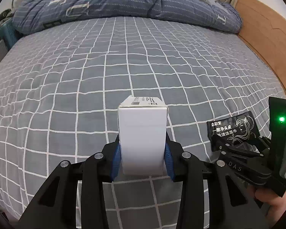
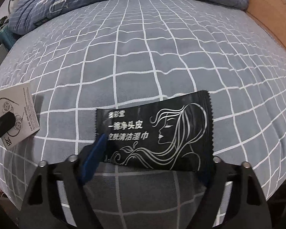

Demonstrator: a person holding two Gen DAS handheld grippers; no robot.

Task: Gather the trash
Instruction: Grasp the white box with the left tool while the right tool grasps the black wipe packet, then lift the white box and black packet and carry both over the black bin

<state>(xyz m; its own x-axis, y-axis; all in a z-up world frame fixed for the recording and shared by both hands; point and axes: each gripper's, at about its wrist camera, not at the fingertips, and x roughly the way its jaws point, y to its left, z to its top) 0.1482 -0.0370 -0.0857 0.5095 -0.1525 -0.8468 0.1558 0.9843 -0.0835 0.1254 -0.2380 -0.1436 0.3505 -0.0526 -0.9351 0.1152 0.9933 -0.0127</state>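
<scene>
A small white carton stands upright between the blue pads of my left gripper, which is shut on its two sides. In the right wrist view the same carton shows an earphone drawing at the far left, with the left gripper's finger across it. A black wet-wipe sachet with white lettering and a line-drawn head lies across my right gripper. One blue pad touches its left end; the other pad is hidden behind its right end. The left wrist view shows the sachet in the right gripper.
Both grippers hang over a bed with a grey checked sheet. A rumpled blue quilt lies along the far side. A wooden bed frame runs along the right. A teal crate stands past the left edge. A person's hand holds the right gripper.
</scene>
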